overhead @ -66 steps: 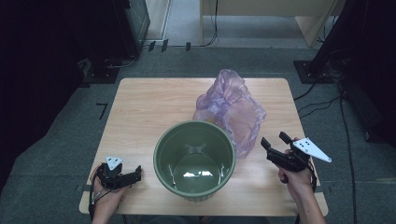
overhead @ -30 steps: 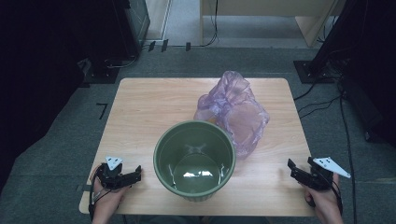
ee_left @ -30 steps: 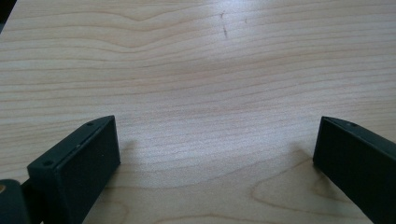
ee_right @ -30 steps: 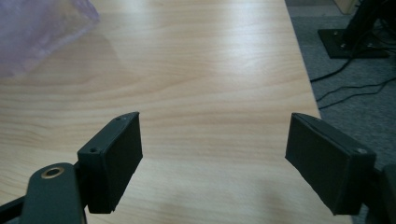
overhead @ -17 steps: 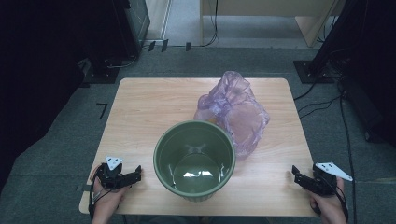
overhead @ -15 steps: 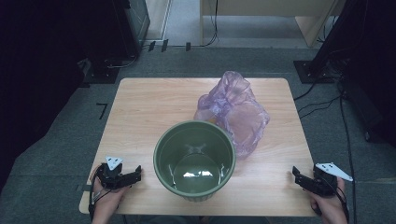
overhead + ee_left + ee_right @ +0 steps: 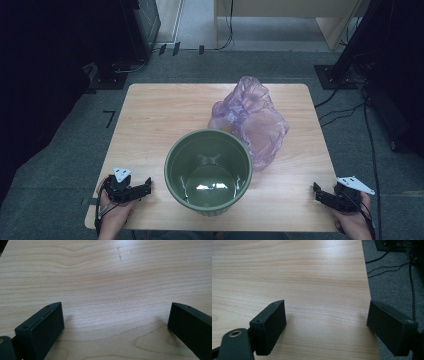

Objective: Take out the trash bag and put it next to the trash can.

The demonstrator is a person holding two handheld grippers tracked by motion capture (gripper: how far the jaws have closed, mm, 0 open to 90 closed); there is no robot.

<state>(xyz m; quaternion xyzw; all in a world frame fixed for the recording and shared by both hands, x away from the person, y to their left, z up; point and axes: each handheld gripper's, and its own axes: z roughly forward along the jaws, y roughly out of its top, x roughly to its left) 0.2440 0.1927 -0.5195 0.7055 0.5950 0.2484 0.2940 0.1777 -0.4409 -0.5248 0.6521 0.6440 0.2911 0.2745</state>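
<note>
Bucket between low, gaping tongs

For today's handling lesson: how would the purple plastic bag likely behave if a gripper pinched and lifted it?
The purple plastic bag looks thin, crumpled and see-through, so it would probably sag floppily and weigh little. Its glossy film may slip between hard jaws.

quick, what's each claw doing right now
Left claw: open, holding nothing, low over the bare table.
Right claw: open, holding nothing, at the table's edge.
</note>
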